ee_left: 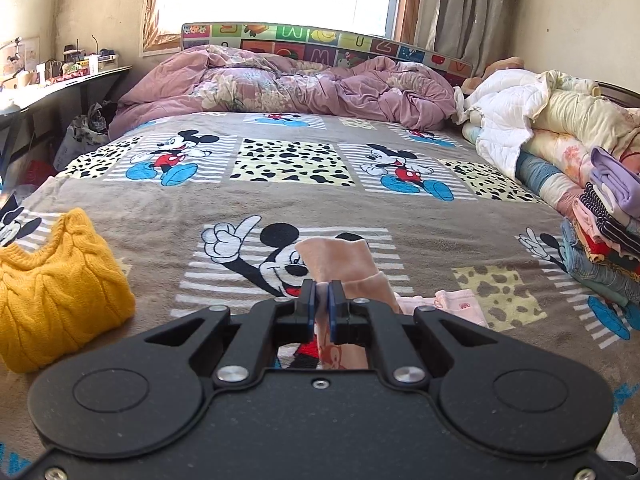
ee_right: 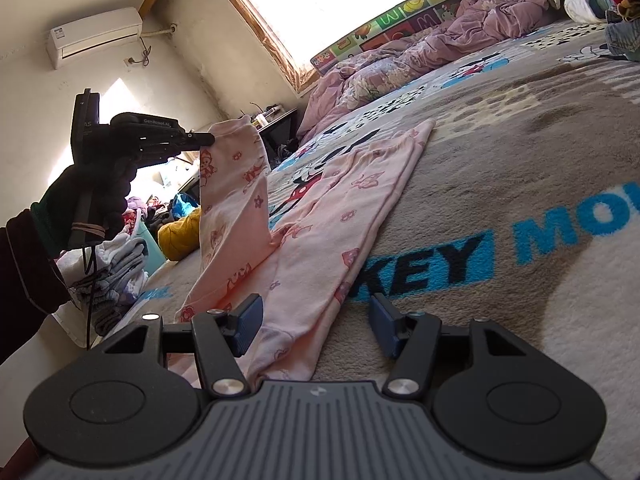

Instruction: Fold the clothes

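Pink printed child's trousers [ee_right: 332,216] lie on the Mickey Mouse bedspread [ee_right: 520,128]. My left gripper [ee_left: 322,296] is shut on one trouser leg [ee_left: 340,260] and holds its end up off the bed; the right wrist view shows that gripper [ee_right: 208,139] pinching the leg's cuff, with the leg [ee_right: 232,200] hanging down from it. My right gripper [ee_right: 316,320] is open, low over the bed, its jaws on either side of the trousers' waist end. The other leg lies flat.
A yellow knitted sweater [ee_left: 52,288] lies at the left on the bedspread [ee_left: 280,200]. A stack of folded clothes [ee_left: 604,236] stands at the right edge. A crumpled purple duvet [ee_left: 288,84] and rolled quilts [ee_left: 552,128] fill the head end. A desk [ee_left: 60,80] stands left.
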`<state>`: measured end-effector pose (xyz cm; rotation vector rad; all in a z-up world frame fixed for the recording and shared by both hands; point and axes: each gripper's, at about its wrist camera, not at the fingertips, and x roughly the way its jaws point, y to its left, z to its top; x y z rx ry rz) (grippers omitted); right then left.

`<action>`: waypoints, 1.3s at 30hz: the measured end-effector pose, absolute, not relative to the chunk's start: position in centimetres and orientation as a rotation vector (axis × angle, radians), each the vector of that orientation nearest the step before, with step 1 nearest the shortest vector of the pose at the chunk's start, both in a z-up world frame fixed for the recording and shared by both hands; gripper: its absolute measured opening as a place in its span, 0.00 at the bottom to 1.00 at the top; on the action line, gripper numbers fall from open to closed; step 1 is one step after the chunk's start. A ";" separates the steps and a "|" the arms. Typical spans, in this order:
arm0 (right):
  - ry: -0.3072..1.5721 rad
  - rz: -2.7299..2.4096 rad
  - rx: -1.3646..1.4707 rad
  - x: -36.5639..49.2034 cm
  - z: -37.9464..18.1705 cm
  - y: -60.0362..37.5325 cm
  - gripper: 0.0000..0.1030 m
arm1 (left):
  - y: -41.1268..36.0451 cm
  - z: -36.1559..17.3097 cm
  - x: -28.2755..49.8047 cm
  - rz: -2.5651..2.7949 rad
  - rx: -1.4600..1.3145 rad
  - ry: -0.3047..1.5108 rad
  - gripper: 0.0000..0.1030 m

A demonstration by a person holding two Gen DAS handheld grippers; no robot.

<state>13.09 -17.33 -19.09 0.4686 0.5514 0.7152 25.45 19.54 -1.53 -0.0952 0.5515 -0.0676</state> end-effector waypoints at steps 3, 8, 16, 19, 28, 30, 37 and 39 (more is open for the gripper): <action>0.549 0.718 0.468 13.0 -19.1 -17.3 0.58 | 20.7 -1.1 24.5 -0.047 -0.099 0.541 0.04; 0.545 0.721 0.466 12.9 -19.1 -17.3 0.59 | 22.6 -0.7 23.0 -0.012 -0.110 0.527 0.04; 0.541 0.722 0.453 12.8 -19.0 -17.1 0.60 | 25.3 -0.7 20.1 0.040 -0.131 0.510 0.04; 0.540 0.721 0.447 12.8 -19.0 -17.1 0.60 | 26.1 -0.8 19.1 0.058 -0.138 0.509 0.04; 0.539 0.717 0.427 12.7 -18.9 -16.9 0.61 | 28.6 -1.5 16.9 0.108 -0.173 0.509 0.04; 0.539 0.716 0.423 12.7 -18.9 -16.8 0.61 | 29.1 -1.7 16.4 0.118 -0.178 0.510 0.04; 0.537 0.714 0.410 12.7 -18.8 -16.7 0.62 | 30.7 -2.3 15.4 0.164 -0.195 0.516 0.04; 0.537 0.714 0.408 12.7 -18.9 -16.7 0.62 | 31.1 -2.5 15.1 0.176 -0.202 0.516 0.04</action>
